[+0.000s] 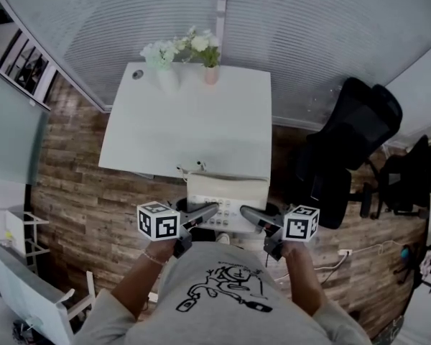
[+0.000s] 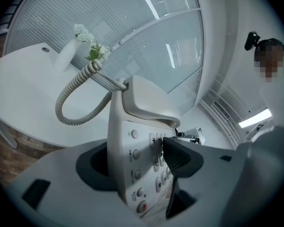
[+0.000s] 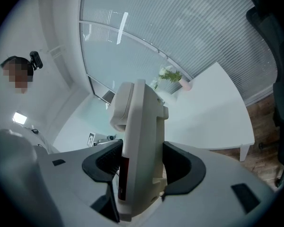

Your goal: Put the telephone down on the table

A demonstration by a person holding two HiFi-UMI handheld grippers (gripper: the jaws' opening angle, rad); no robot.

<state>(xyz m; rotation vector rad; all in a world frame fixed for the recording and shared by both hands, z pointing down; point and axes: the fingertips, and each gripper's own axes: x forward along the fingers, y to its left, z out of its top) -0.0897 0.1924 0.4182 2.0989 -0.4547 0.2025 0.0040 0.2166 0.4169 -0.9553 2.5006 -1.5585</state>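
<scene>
Clamping the boxy plastic telephone [image 1: 226, 192] are left tongs [image 1: 201, 213] and right tongs [image 1: 253, 216]. Its coiled cord [image 2: 61, 100] is looping.

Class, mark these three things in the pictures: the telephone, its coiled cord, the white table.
telephone [image 1: 226, 190], head view, handset on its cream body.
coiled cord [image 2: 60, 107], left gripper view, its left bend.
white table [image 1: 187, 121], head view, bare tabletop.
</scene>
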